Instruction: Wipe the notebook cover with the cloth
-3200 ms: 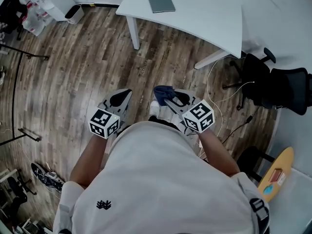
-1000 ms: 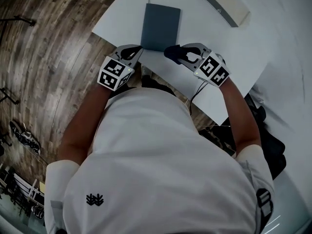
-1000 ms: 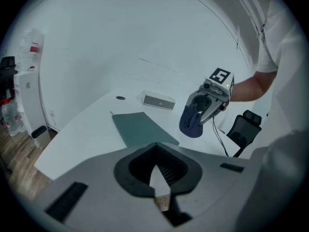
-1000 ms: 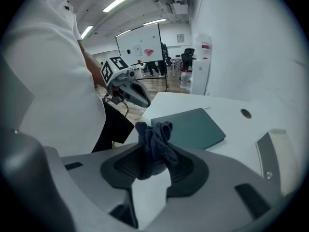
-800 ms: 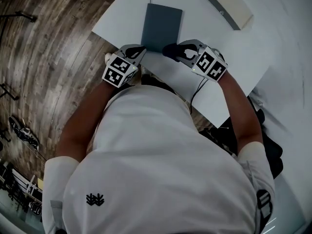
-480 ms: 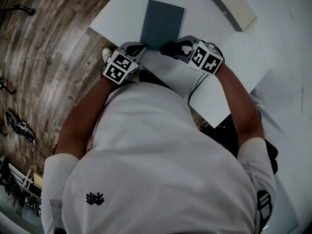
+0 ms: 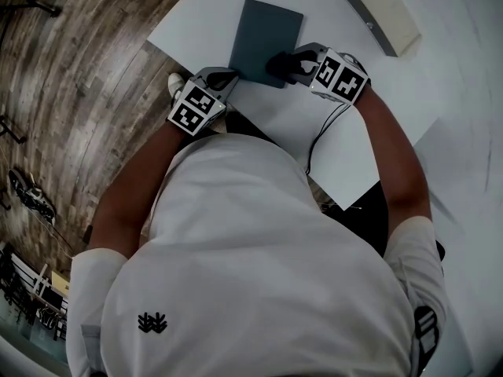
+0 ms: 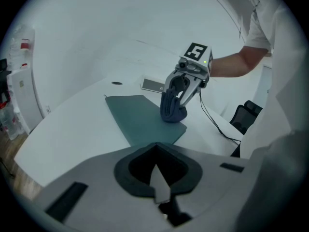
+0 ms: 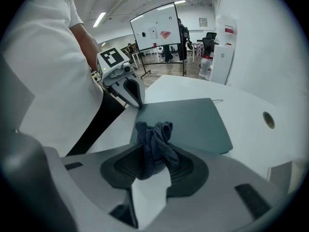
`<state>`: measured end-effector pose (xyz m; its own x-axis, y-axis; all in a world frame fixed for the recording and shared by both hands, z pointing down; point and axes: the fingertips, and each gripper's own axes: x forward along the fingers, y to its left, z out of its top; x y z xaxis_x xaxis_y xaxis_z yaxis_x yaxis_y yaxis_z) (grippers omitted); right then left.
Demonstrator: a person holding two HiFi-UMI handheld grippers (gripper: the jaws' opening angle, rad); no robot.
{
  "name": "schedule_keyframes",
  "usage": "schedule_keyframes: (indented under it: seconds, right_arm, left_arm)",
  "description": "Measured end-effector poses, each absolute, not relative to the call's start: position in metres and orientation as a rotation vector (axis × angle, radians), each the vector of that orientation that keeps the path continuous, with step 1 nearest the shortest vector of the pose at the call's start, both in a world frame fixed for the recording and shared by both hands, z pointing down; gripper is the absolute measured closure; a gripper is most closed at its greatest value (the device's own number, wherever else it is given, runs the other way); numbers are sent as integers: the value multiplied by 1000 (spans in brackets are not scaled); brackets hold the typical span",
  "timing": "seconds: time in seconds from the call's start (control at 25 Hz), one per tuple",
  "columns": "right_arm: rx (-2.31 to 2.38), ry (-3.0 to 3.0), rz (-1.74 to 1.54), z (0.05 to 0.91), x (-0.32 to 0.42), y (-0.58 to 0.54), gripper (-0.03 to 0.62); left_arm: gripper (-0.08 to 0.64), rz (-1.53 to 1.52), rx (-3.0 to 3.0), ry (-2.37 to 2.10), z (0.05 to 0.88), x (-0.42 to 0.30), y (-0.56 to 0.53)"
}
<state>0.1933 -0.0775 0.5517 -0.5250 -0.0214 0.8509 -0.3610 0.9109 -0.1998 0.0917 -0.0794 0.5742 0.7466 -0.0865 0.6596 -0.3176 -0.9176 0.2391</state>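
A dark teal notebook [image 7: 266, 31] lies shut on the white table [image 7: 346, 124], and it also shows in the left gripper view [image 8: 140, 117] and the right gripper view [image 9: 193, 122]. My right gripper [image 7: 284, 63] is shut on a bunched dark blue cloth [image 9: 153, 141]. The cloth [image 8: 172, 111] rests on the notebook's near right corner. My left gripper [image 7: 222, 77] is shut with nothing in it. Its tips [image 8: 155, 151] sit at the table's front edge, just short of the notebook's near left corner.
A flat beige and grey box [image 7: 381, 14] lies on the table beyond the right gripper. A thin cable [image 7: 321, 136] hangs off the table's near edge. A round cable hole [image 9: 268, 120] is in the tabletop. Wooden floor [image 7: 78, 93] lies to the left, and an office chair [image 8: 246, 116] stands behind.
The person has walked from the open floor up to the table. In the last second the right gripper carried the cloth forward onto the notebook's near right corner. The left gripper barely moved.
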Motion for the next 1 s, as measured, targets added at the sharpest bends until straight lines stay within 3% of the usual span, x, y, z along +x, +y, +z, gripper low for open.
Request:
schedule_keyframes:
  seconds: [1.0]
  right_arm:
    - [484,-1927,357,558,265,-216,456]
  left_arm:
    - [554,949,2620,-296,575,94,-77]
